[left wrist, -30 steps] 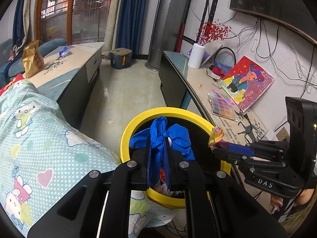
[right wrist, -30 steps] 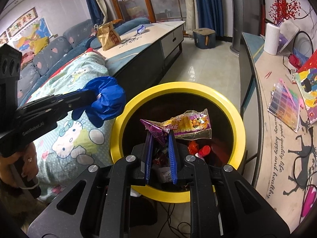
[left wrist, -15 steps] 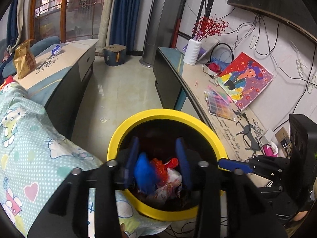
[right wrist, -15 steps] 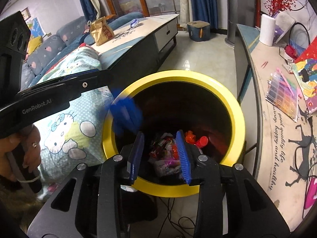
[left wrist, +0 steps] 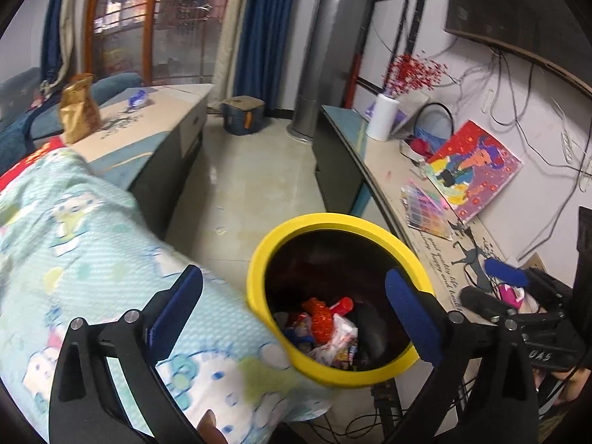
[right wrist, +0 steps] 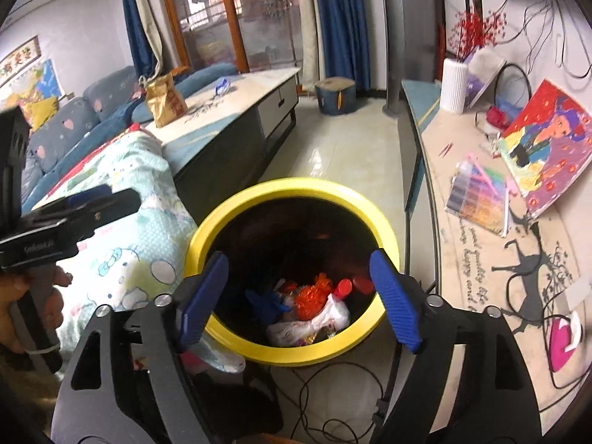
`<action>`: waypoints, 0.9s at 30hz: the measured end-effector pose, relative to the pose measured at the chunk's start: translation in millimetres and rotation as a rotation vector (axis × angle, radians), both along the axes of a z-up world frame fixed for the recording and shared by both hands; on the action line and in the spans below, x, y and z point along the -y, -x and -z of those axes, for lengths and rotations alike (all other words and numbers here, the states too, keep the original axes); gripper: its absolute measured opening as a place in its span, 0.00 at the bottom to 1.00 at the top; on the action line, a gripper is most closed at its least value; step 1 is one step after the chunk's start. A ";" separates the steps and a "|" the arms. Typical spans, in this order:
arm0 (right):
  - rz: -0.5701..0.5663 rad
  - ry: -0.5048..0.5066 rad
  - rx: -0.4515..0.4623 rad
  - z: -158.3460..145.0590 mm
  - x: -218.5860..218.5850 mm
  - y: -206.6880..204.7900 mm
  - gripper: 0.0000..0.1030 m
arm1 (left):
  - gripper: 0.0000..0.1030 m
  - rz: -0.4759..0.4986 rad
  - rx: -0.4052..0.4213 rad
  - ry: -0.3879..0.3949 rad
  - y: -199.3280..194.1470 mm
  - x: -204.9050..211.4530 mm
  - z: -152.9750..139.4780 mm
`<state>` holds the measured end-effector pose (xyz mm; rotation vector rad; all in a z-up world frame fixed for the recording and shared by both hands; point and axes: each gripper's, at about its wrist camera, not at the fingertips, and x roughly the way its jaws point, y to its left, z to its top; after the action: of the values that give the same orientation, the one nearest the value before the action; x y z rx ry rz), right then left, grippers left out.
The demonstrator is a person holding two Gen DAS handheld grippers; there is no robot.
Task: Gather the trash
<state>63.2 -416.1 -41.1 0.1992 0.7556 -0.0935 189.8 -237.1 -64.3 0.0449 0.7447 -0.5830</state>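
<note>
A yellow-rimmed trash bin [left wrist: 292,222] [right wrist: 296,187] stands on the floor between the bed and the side counter. Inside lie snack wrappers [right wrist: 314,320], red trash [left wrist: 320,320] and a blue crumpled bag [right wrist: 266,305]. My left gripper [left wrist: 296,312] is wide open and empty above the bin's left rim. My right gripper [right wrist: 299,292] is wide open and empty right above the bin's mouth. The left gripper also shows at the left in the right wrist view [right wrist: 92,203]; the right gripper shows at the right in the left wrist view [left wrist: 507,277].
A bed with a Hello Kitty blanket [left wrist: 74,244] lies left of the bin. A low table [right wrist: 229,111] carries a brown paper bag [right wrist: 164,100] and a blue wrapper [right wrist: 222,85]. The right counter [right wrist: 481,240] holds a painting, a colour box and a white vase. Cables lie on the floor.
Both grippers opened. The blue bag left my left gripper and the snack wrapper left my right gripper; both now lie in the bin. The left gripper shifted left.
</note>
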 end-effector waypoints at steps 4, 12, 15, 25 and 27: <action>0.015 0.043 0.054 -13.7 -11.7 7.6 0.84 | 0.94 -0.054 0.010 0.006 7.2 -29.6 -9.1; -0.042 0.117 0.153 -37.5 -58.9 19.3 0.90 | 0.94 -0.177 0.068 0.007 33.0 -88.2 -28.6; -0.070 0.156 0.193 -42.2 -78.8 25.0 0.90 | 0.94 -0.217 0.087 0.011 45.1 -104.2 -33.3; -0.145 0.230 0.323 -50.9 -142.3 51.3 0.90 | 0.94 -0.323 0.167 0.009 90.9 -154.6 -37.7; -0.149 0.230 0.358 -51.5 -152.6 58.4 0.90 | 0.94 -0.346 0.199 0.005 103.8 -163.1 -38.6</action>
<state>4.8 -263.5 10.4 -0.0600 0.3963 -0.0022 86.0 -74.0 -25.7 -0.0300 0.5410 -0.2456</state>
